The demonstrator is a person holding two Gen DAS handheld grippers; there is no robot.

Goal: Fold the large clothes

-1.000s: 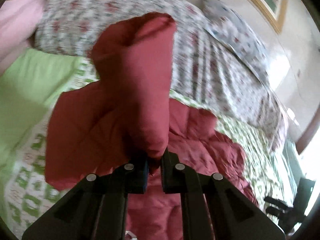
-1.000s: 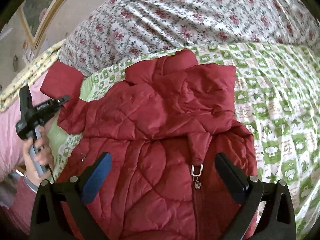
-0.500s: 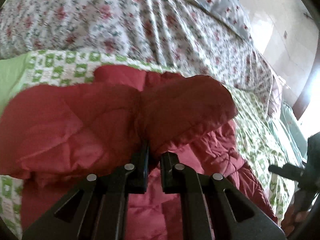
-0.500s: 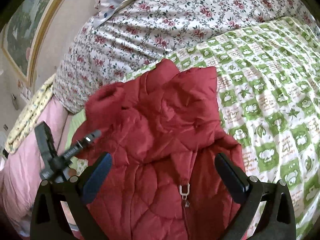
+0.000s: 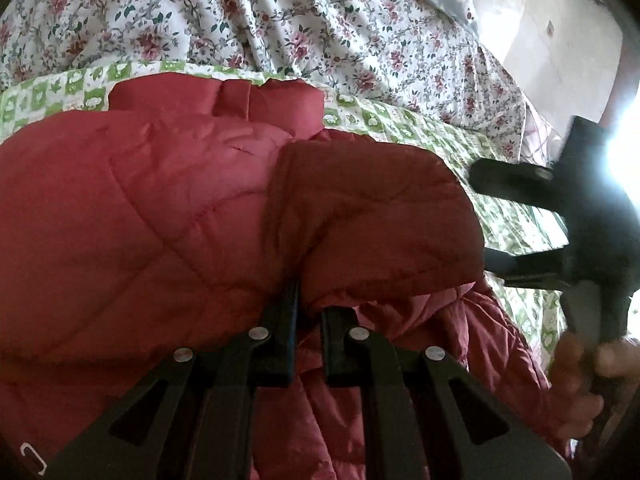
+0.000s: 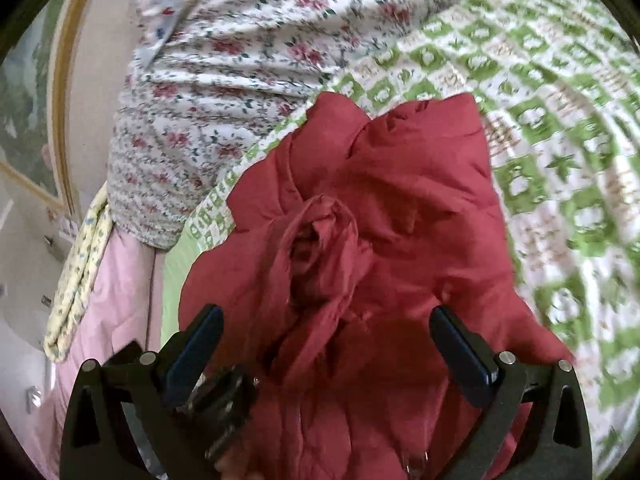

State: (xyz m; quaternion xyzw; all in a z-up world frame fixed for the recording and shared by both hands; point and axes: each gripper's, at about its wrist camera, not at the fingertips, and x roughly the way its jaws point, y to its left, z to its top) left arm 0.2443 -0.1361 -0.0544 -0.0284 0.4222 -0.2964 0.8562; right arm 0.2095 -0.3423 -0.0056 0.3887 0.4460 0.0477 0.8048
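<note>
Green-checked bedspread (image 6: 560,128): quilted red jacket (image 6: 400,208) bunched (cuff gaping); left gripper (image 5: 308,312) pinches sleeve, right gripper (image 6: 324,344) spread wide.

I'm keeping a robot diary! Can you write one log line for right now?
left gripper: jaws shut on sleeve of puffy red quilted jacket | right gripper: jaws open, above jacket | surface: green-and-white checked bedspread

Bed, green-checked sheet (image 6: 560,128); red padded jacket (image 6: 400,220) on it, floral quilt (image 5: 280,20) behind.
</note>
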